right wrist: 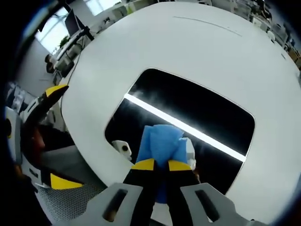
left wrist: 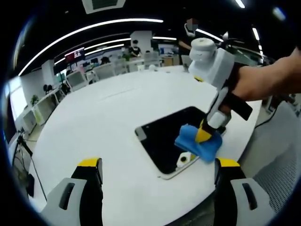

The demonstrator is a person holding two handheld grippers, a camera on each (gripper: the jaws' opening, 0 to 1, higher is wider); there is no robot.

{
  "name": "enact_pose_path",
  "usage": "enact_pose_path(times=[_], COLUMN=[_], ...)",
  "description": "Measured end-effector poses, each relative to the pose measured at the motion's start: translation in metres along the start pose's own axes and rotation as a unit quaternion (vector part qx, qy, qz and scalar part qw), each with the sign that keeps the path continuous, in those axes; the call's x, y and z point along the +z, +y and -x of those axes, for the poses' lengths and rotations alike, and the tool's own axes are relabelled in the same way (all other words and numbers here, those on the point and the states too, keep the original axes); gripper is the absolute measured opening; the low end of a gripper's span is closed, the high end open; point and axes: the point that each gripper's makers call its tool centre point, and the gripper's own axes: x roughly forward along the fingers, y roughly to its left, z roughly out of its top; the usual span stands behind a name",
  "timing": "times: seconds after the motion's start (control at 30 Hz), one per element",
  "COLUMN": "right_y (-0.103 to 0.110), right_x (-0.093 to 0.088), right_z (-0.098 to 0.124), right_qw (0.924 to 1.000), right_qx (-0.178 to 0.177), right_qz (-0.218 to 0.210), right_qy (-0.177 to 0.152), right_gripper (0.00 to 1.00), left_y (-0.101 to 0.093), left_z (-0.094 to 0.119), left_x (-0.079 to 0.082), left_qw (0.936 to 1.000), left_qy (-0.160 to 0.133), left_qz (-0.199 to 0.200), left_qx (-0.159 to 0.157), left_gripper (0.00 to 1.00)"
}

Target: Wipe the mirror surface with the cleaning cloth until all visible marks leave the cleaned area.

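One table (left wrist: 108,117): white, smooth, matte, with a rounded edge; bears the mirror near its rim.

One mirror (left wrist: 164,136): flat rounded rectangle, dark glossy glass in a thin pale frame, lying face up on the table; in the right gripper view the mirror (right wrist: 207,113) reflects one long bright strip of ceiling light running across it.

One cloth (left wrist: 193,141): blue, soft, folded and bunched; pressed onto the mirror's glass near the end closest to the table's rim; in the right gripper view the cloth (right wrist: 160,143) sits directly ahead of the jaws, over the glass.

One right gripper (right wrist: 160,165): black jaws with yellow tips, drawn together and clamped on the cloth; seen in the left gripper view as the right gripper (left wrist: 203,136), white body, angled down onto the mirror, held by a hand (left wrist: 254,84).

One left gripper (left wrist: 157,165): grey jaws with yellow tips, standing wide apart, nothing between them, above the table just short of the mirror; in the right gripper view the left gripper (right wrist: 44,141) appears beyond the table's edge.

Background: office desks and monitors, curved ceiling light strips, blurred.
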Motion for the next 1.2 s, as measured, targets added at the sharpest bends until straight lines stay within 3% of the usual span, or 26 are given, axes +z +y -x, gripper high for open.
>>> enact_pose_path(times=[1.2], right_y=[-0.041], right_x=[0.076], right_z=[-0.016], right_qw=[0.9995], right_qx=[-0.028], right_qz=[0.016], right_qy=[0.007], right_gripper=[0.02], left_y=[0.003], left_z=[-0.002], left_x=[-0.003], left_qw=[1.0], left_qy=[0.002], left_qz=[-0.007], left_qx=[0.002], left_gripper=[0.99])
